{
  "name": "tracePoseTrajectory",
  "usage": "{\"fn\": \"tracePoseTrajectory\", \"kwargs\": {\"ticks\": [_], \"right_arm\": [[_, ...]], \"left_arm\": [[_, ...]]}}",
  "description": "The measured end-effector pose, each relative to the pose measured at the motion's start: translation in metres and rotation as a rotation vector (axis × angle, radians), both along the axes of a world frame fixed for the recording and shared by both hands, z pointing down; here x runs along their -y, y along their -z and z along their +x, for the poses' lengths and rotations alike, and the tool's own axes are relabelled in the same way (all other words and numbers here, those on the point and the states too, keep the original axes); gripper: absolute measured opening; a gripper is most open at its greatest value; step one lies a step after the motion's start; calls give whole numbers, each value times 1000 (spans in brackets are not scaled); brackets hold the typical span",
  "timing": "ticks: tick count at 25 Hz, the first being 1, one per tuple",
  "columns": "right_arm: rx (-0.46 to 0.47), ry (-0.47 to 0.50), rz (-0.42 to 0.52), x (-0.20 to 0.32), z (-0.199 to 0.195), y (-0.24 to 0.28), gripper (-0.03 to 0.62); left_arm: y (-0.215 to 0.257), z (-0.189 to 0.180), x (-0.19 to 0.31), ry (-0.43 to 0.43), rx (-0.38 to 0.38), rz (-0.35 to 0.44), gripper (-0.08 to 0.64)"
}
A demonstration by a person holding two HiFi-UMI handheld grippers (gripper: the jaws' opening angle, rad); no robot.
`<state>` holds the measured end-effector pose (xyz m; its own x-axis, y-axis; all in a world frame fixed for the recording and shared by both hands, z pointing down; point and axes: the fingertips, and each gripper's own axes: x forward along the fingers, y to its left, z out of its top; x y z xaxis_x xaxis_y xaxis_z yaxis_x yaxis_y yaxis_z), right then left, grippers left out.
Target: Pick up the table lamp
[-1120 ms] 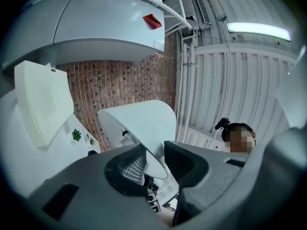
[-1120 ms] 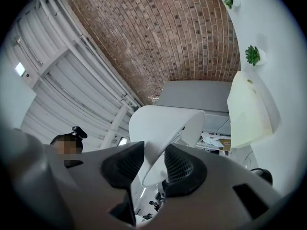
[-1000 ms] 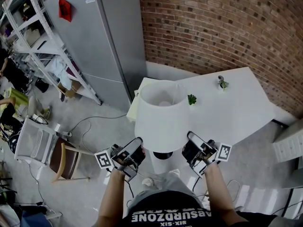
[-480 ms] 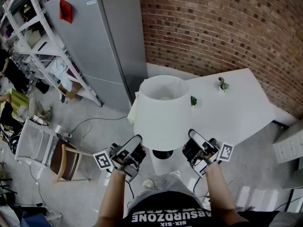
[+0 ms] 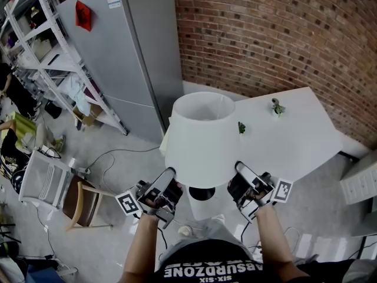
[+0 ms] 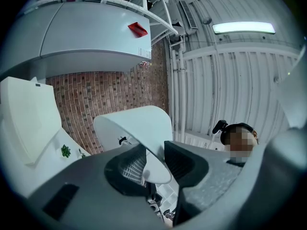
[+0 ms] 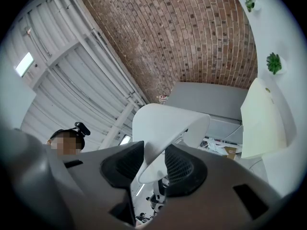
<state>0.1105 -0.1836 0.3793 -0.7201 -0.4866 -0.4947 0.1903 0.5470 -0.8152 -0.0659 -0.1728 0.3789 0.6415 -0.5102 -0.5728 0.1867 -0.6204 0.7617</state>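
Here, table lamp (image 5: 197, 139): held up in front of the person, between the two grippers, near the front of the white counter (image 5: 294, 137).
Shade: white and wide; its open top faces the head view.
Base (image 5: 202, 193): dark, showing just below the shade's near rim; whether it touches the counter cannot be told.
Left hand-held gripper (image 6: 154, 163): clamped on the lower rim of the shade at its left side, with the thin shade wall between the two ribbed pads.
Right hand-held gripper (image 7: 151, 164): clamped on the lower rim at the shade's right side, again with the wall between the pads.
Gripper pose: both point upward and away from the person, with the marker cubes turned outward.
Counter top: two small green plants (image 5: 241, 127), well apart from each other, beyond the lamp.
Behind: a red brick wall (image 5: 265, 34).
Left of the lamp: a tall grey refrigerator (image 5: 129, 52), then a white metal shelf rack (image 5: 41, 46).
Floor: a wooden chair (image 5: 82, 200) and loose cables at the lower left.
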Motion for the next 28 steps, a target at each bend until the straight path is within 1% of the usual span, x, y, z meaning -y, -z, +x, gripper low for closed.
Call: {"fn": "tracePoseTrajectory", "kwargs": {"ticks": [6, 19, 28], "right_arm": [[-17, -6, 20, -5, -3, 7, 132], [-8, -20, 69, -16, -4, 25, 127], [-17, -21, 87, -22, -3, 33, 127]], "left_arm": [[6, -3, -3, 3, -14, 1, 120], [23, -5, -12, -3, -26, 34, 120], [31, -4, -16, -5, -34, 49, 120]]}}
